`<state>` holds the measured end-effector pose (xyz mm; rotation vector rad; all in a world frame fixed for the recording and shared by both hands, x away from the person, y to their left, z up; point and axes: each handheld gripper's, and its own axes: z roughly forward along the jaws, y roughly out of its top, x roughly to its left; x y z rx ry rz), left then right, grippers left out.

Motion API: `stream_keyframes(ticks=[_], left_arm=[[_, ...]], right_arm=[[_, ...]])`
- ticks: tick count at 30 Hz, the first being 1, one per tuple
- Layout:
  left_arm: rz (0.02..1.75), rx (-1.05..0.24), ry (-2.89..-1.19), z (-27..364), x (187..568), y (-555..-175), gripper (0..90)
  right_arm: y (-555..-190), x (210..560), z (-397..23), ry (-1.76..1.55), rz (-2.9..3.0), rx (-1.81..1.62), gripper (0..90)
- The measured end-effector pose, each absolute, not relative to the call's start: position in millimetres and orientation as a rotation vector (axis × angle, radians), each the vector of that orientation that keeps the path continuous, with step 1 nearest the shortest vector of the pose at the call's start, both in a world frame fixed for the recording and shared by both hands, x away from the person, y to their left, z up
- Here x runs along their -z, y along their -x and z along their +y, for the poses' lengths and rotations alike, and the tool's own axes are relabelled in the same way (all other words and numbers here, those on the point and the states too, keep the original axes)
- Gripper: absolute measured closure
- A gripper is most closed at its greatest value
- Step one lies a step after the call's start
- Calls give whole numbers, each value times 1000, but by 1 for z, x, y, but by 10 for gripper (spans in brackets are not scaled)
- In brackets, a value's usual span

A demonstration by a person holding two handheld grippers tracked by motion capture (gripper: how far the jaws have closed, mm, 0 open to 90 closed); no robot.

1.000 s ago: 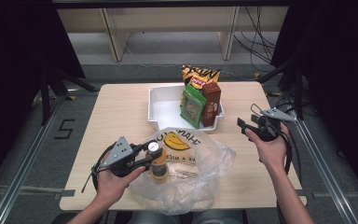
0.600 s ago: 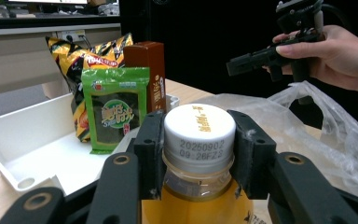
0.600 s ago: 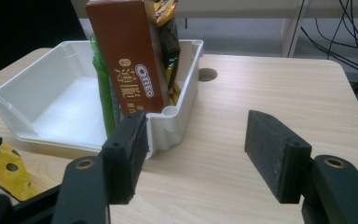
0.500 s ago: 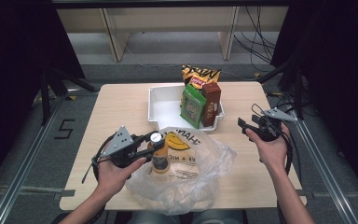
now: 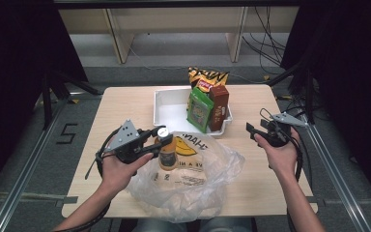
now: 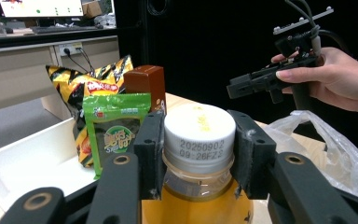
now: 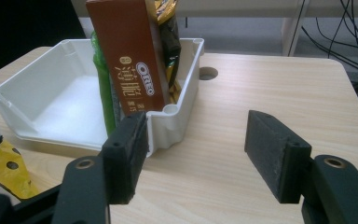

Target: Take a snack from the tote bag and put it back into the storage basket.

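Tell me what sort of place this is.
Probably a lab set up for recording: a wooden table ringed by black curtains, loose cables on the floor, and a computer monitor behind.

Even overhead light falls on the pale table (image 5: pixel 125 104); surroundings sink into darkness; the high view is soft, close-ups sharper.

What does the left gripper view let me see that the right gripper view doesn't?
Left gripper view: black jaws clamped on the white cap of an orange bottle, plus the clear plastic bag and the other hand with its gripper.
Right gripper view: open jaws with nothing between them, above bare table.
Both: the white bin with the brown box, green packet and yellow bag.
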<state>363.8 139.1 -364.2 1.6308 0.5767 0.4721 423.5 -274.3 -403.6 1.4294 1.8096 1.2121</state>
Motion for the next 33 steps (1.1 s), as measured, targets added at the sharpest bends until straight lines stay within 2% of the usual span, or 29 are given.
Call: stream_keyframes(ticks=[33], left_arm=[[551,-495,-1577,134,336,-380,586]], right_arm=[[-420,403,-276,-1450,1787,-1241,397]])
